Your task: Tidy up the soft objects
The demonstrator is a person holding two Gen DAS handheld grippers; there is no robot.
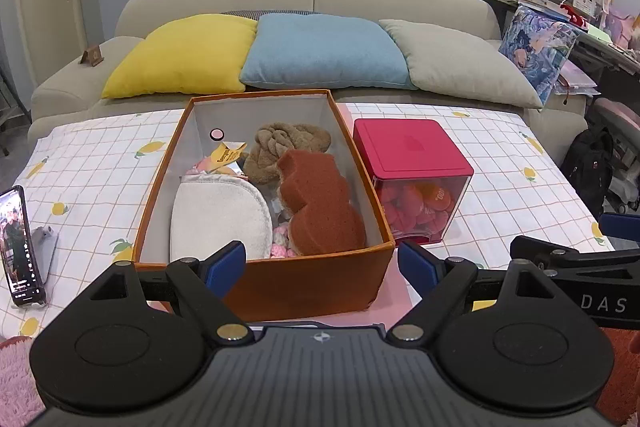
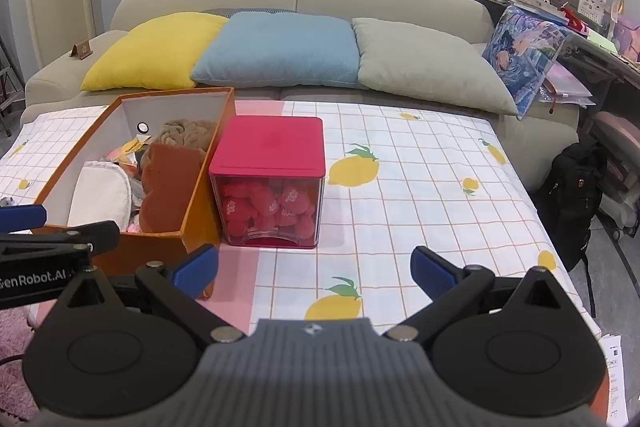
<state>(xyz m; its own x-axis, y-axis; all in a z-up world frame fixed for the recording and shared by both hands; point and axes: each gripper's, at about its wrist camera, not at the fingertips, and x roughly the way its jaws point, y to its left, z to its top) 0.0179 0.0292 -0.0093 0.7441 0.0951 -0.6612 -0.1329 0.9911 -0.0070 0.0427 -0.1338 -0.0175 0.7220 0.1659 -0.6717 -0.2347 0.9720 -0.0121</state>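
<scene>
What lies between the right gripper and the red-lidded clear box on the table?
Nothing stands there. In the right wrist view, only bare lemon-print tablecloth stretches from the open right gripper to the red-lidded box.

Black tool (image 1: 322, 267) — blue pads (image 1: 226, 263), brass screws.

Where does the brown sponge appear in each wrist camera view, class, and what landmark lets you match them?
Left wrist view: brown sponge sits centre, inside the orange box, right half.
Right wrist view: same sponge sits left of centre.
Shared landmark: the red-lidded container right of the box.
</scene>
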